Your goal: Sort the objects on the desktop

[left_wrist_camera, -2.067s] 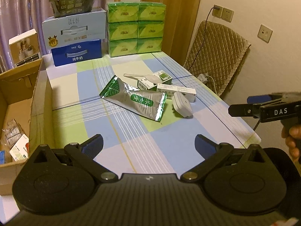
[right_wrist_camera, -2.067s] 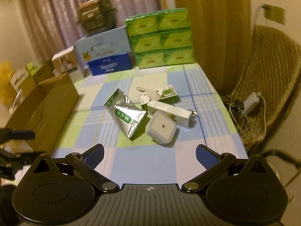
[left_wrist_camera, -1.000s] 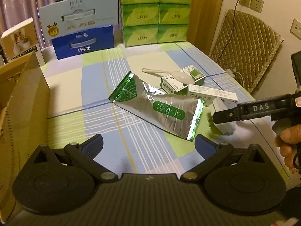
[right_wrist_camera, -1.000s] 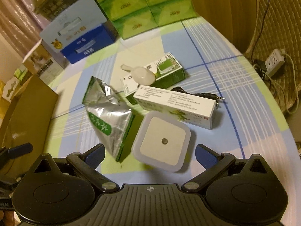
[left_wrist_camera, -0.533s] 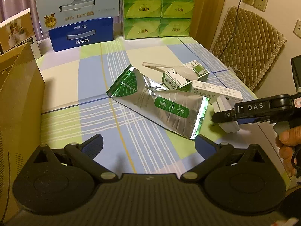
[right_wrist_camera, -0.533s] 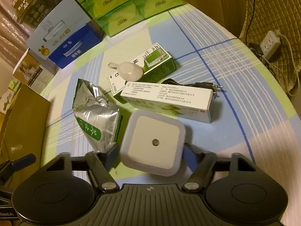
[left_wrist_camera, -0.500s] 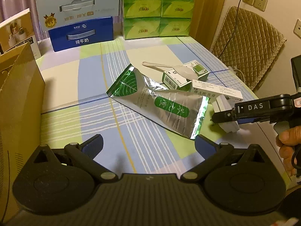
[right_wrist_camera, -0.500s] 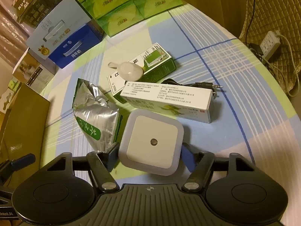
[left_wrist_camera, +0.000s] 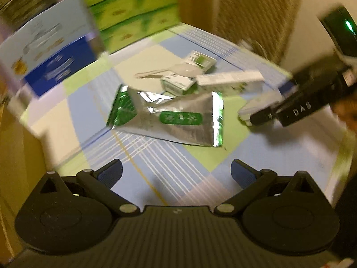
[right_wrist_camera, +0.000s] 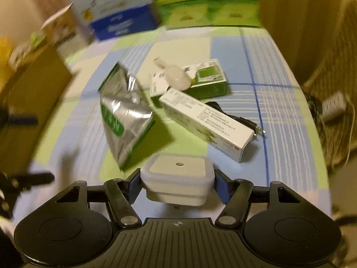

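Observation:
My right gripper (right_wrist_camera: 177, 184) is shut on a white square night light (right_wrist_camera: 177, 176), lifted just off the checked tablecloth; in the left wrist view the same night light (left_wrist_camera: 256, 105) shows pinched at the right gripper's tip. My left gripper (left_wrist_camera: 176, 172) is open and empty, low over the cloth in front of a silver and green foil pouch (left_wrist_camera: 176, 118). Behind the pouch (right_wrist_camera: 122, 116) lie a long white box (right_wrist_camera: 205, 116), a green and white box (right_wrist_camera: 200, 78) with a white scoop (right_wrist_camera: 176, 77) on it, and a black audio cable (right_wrist_camera: 241, 118).
A cardboard carton (right_wrist_camera: 29, 93) stands at the table's left edge. Stacked green tissue packs (right_wrist_camera: 212, 2) and blue and white milk boxes (right_wrist_camera: 116, 11) line the far end. A quilted chair (left_wrist_camera: 256, 15) and a power strip (right_wrist_camera: 334, 107) sit beyond the right edge.
The right gripper closed on the night light and raised it off the cloth. Both views have swung and blurred; the left gripper moved in towards the foil pouch.

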Tool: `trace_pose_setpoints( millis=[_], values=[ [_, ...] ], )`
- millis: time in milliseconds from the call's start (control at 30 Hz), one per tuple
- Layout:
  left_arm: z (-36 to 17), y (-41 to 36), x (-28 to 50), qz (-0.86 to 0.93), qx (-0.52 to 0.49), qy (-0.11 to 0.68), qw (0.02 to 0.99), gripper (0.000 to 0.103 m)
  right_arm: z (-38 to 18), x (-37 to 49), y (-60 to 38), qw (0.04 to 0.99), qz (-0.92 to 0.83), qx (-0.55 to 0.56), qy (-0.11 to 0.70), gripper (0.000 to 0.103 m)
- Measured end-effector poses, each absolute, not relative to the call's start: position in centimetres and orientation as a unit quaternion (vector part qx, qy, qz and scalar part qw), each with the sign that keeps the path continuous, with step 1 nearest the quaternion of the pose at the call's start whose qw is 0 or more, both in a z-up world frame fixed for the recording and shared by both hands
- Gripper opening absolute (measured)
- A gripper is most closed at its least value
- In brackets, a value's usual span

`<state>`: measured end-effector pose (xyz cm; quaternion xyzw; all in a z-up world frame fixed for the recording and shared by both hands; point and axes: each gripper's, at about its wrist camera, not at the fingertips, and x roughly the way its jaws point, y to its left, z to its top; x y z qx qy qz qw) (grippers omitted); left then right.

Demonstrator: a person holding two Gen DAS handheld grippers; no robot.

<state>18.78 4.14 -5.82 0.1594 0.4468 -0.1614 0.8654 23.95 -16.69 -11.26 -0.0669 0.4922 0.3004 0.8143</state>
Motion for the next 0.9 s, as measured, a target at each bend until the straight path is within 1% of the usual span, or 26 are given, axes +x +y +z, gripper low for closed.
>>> trace_pose_setpoints(
  millis=[133, 233, 333, 433, 500, 667, 867, 900],
  values=[
    [-6.1, 2.6, 19.7, -0.207, 0.261, 0.445, 0.831, 0.102, -11.3, 23.8, -16.3, 0.794, 0.34, -0.126, 0.488, 0.064],
    [-6.4, 2.3, 20.6, -0.23, 0.308, 0.436, 0.814, 0.102, -11.6, 24.2, -16.2, 0.788, 0.344, -0.14, 0.491, 0.064],
    [-6.4, 2.4, 21.6, -0.255, 0.315, 0.432, 0.806, 0.102, -11.9, 24.5, -16.2, 0.784, 0.346, -0.134, 0.499, 0.065],
    [-6.4, 2.7, 22.5, -0.273, 0.321, 0.428, 0.799, 0.102, -12.2, 24.8, -16.1, 0.782, 0.344, -0.133, 0.503, 0.069],
    [-6.7, 2.9, 23.0, -0.285, 0.337, 0.425, 0.79, 0.102, -12.4, 24.9, -15.9, 0.783, 0.339, -0.135, 0.503, 0.075],
    [-7.3, 2.8, 24.0, -0.317, 0.371, 0.415, 0.768, 0.102, -12.3, 25.1, -15.6, 0.788, 0.333, -0.135, 0.5, 0.077],
    [-8.7, 2.1, 25.0, -0.357, 0.412, 0.393, 0.74, 0.102, -12.1, 25.2, -14.5, 0.787, 0.329, -0.169, 0.494, 0.076],
    [-8.9, 2.0, 25.1, -0.363, 0.419, 0.388, 0.736, 0.102, -12.1, 25.1, -14.3, 0.785, 0.329, -0.179, 0.493, 0.069]
  ],
)
